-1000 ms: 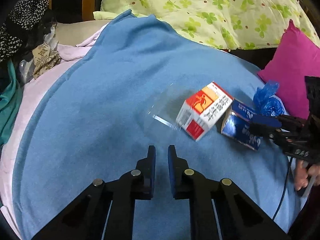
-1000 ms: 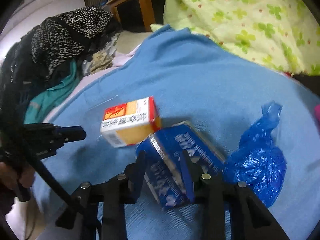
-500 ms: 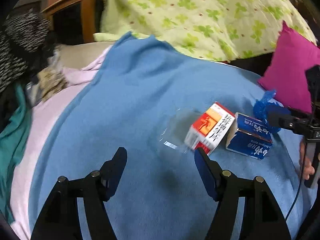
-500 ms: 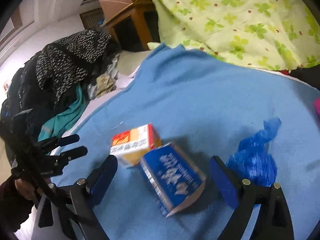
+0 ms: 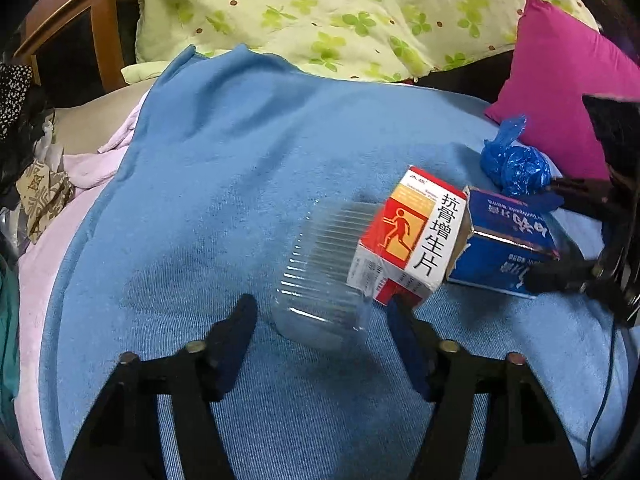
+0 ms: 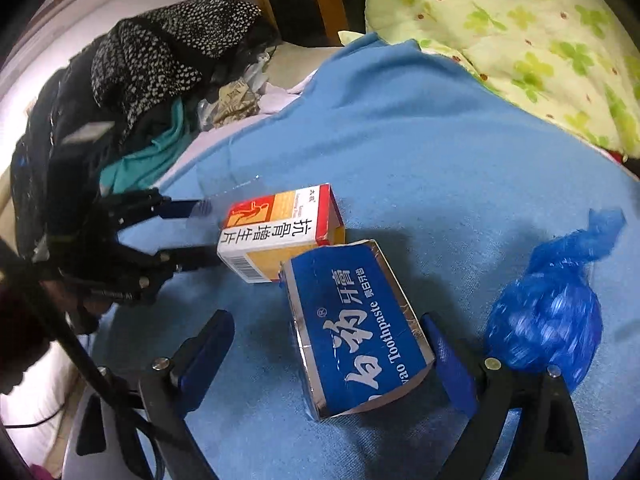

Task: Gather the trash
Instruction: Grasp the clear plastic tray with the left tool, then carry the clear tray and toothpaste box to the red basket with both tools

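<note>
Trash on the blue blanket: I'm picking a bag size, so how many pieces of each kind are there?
Cardboard boxes: 2, the red-and-white box and the blue toothpaste box
Clear plastic cups: 1
Blue plastic bags: 1
Total: 4

A blue fleece blanket (image 5: 224, 184) covers most of the bed, lying over a pale pink sheet (image 5: 36, 272) that shows along its left edge. Behind it a light green quilt printed with clover leaves (image 5: 340, 12) is bunched up, with a magenta pillow (image 5: 560, 92) just beside it at the right and a wooden chair frame (image 5: 100, 36) at the far left. In the right wrist view a heap of clothes sits off the blanket's left side: a black garment with white speckles (image 6: 160, 56) on top, a teal cloth (image 6: 140, 160) under it, and a beige patterned fabric (image 6: 236, 104) near the wooden cabinet (image 6: 304, 4).
</note>
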